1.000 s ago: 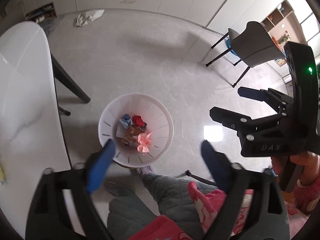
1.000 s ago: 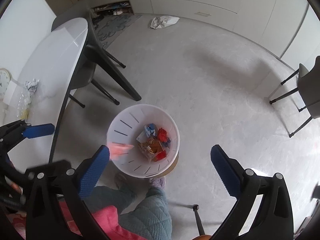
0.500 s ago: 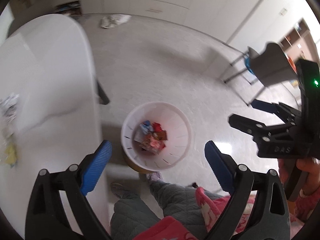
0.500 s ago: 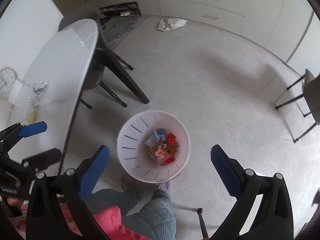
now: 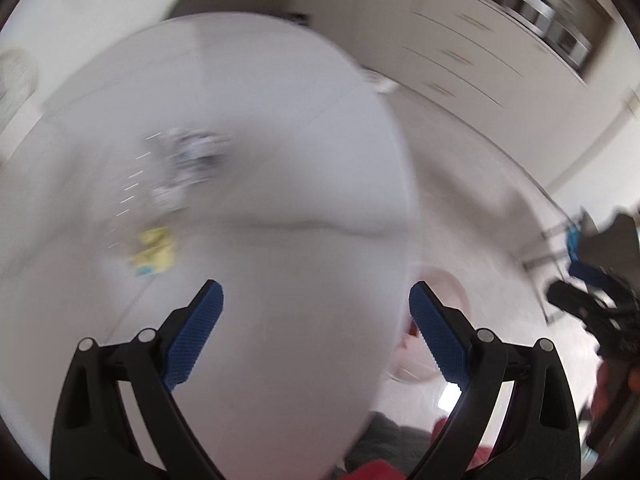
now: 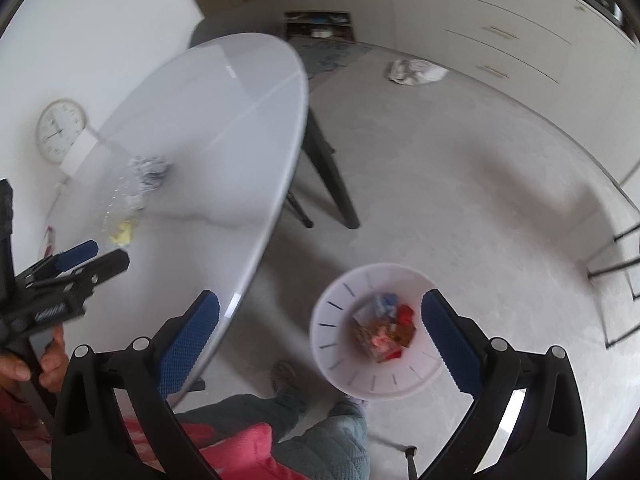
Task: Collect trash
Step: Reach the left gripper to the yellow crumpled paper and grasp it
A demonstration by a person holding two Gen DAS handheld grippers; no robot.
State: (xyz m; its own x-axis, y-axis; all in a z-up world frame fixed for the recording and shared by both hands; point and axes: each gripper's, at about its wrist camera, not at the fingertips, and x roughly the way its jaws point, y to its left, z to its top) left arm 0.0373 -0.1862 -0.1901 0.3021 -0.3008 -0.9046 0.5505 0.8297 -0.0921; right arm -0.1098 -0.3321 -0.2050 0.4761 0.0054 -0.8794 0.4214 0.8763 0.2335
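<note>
Over the white table (image 5: 288,184) your left gripper (image 5: 316,320) hangs with its blue-padded fingers (image 5: 192,336) spread wide and nothing between them. That view is smeared by motion, but you can make out three bits of trash on the tabletop toward its far left side: a crumpled grey-and-white wad (image 5: 196,152), a pale scrap (image 5: 168,200) just beside it on the nearer side, and a yellow wrapper (image 5: 154,250) nearer still, closest to your left finger. None of them touches the gripper.

Your right gripper (image 6: 320,328) is held off the table's right edge, above the floor (image 6: 460,184), and its fingers (image 6: 188,340) are likewise wide apart and empty. Between and just beyond them stands the white slotted bin (image 6: 340,312), on the floor near the table's near right edge and close to your feet (image 6: 286,376). Inside it lie several coloured wrappers (image 6: 384,328), red, blue and pink among them; the detail is too soft to tell more. From this side you see the same wad (image 6: 150,170), scrap (image 6: 134,200) and yellow wrapper (image 6: 122,234) strung along the table's left side, with your left gripper (image 6: 96,256) just short of the yellow one and your hand (image 6: 48,360) on its handle.

A crumpled white bag (image 6: 416,71) lies on the floor well beyond the table, near the cabinets (image 6: 508,32). A round clock (image 6: 60,130) leans at the wall behind the table's far left edge.
</note>
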